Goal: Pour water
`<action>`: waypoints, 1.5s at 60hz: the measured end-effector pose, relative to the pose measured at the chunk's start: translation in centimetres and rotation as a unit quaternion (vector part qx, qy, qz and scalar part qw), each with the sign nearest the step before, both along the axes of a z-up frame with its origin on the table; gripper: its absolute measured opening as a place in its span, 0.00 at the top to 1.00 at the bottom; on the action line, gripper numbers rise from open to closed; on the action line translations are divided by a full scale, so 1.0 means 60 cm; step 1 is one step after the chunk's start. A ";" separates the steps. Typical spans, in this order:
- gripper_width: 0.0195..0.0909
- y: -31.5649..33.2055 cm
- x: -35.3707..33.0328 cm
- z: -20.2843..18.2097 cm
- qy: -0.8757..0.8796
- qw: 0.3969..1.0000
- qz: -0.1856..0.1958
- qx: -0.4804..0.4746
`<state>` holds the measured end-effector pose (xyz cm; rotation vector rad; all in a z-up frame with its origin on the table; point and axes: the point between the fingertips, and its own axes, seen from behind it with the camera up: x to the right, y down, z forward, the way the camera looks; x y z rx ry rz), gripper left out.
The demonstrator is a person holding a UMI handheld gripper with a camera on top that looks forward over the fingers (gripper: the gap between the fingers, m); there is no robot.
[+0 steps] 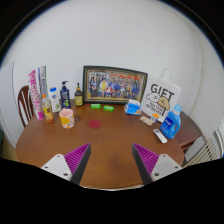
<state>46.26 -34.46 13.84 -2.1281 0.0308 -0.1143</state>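
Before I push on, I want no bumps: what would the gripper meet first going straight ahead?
The gripper is open over bare table. Straight ahead, the first thing is probably the small pink item, with the framed photo behind; depth is unclear.

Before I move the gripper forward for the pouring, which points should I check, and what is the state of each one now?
1. Gripper fingers open and holding nothing: ok.
2. Bare stretch of the wooden table just ahead of the fingers, free for the approach: ok.
3. Bottles beyond the fingers near the wall, standing upright: ok.
4. Which bottle holds the water: cannot tell.
5. A container to pour into: the small yellow and pink cup in front of the bottles may serve; whether it is empty: cannot tell.
6. Framed photo and white bag stand at the back, apart from the bottles: ok.
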 end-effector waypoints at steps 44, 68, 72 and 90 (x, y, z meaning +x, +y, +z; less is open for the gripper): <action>0.07 0.369 -0.661 -0.070 0.069 0.985 0.142 0.071; 0.29 0.590 -0.732 -0.182 0.078 0.989 0.089 0.087; 0.50 0.603 -0.736 -0.191 0.072 0.989 0.092 0.086; 0.85 0.581 -0.740 -0.150 0.164 0.976 0.105 0.093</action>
